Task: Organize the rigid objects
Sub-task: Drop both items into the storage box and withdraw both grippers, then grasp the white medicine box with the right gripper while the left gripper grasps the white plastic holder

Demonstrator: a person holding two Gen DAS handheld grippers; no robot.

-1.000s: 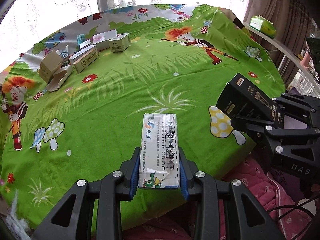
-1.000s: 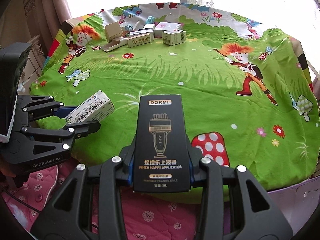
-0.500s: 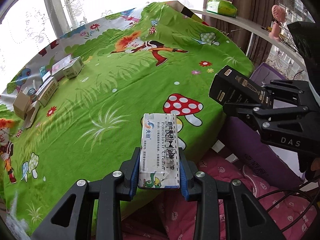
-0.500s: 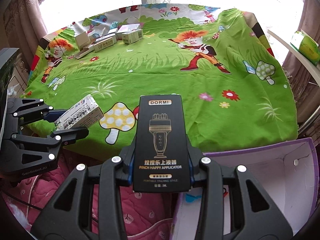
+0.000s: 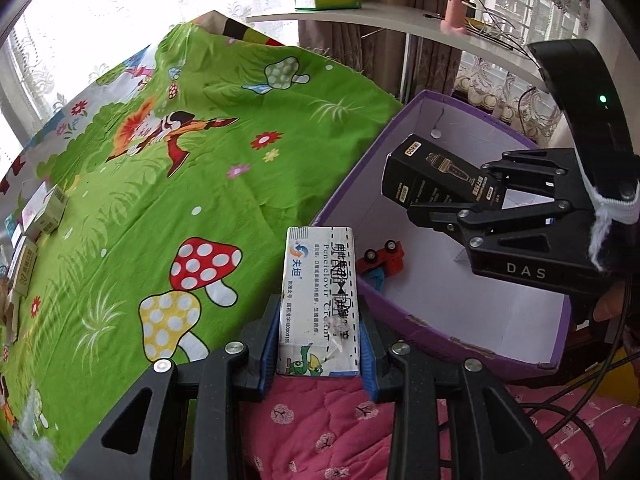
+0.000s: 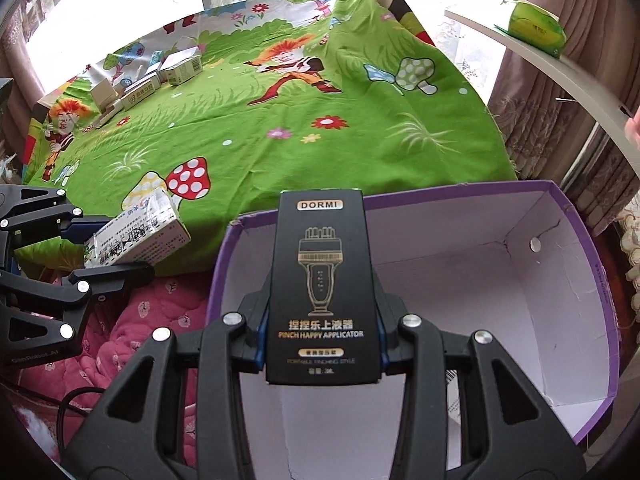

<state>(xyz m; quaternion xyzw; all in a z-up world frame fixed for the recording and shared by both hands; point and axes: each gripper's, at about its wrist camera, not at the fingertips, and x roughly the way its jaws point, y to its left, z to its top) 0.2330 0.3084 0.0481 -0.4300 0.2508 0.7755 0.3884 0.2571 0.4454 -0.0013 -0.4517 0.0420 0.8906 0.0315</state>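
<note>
One worktop (image 6: pixel 360 152) under green cartoon cloth, one purple bin (image 6: pixel 592 280) at its near right edge. Two boxes held: black applicator box (image 6: pixel 324 292), long axis along the right tongs (image 6: pixel 322 344) that pinch it, over the bin; white cream box (image 5: pixel 320 300), long axis along the left tongs (image 5: pixel 318 344) that pinch it, at the bin's left rim. One red toy truck (image 5: pixel 382 258) inside. Small cartons (image 6: pixel 160 80) far left, count unclear.

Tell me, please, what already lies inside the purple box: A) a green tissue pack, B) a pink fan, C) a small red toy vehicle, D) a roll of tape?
C: a small red toy vehicle lies on the white floor of the purple box, seen from the left wrist.
</note>
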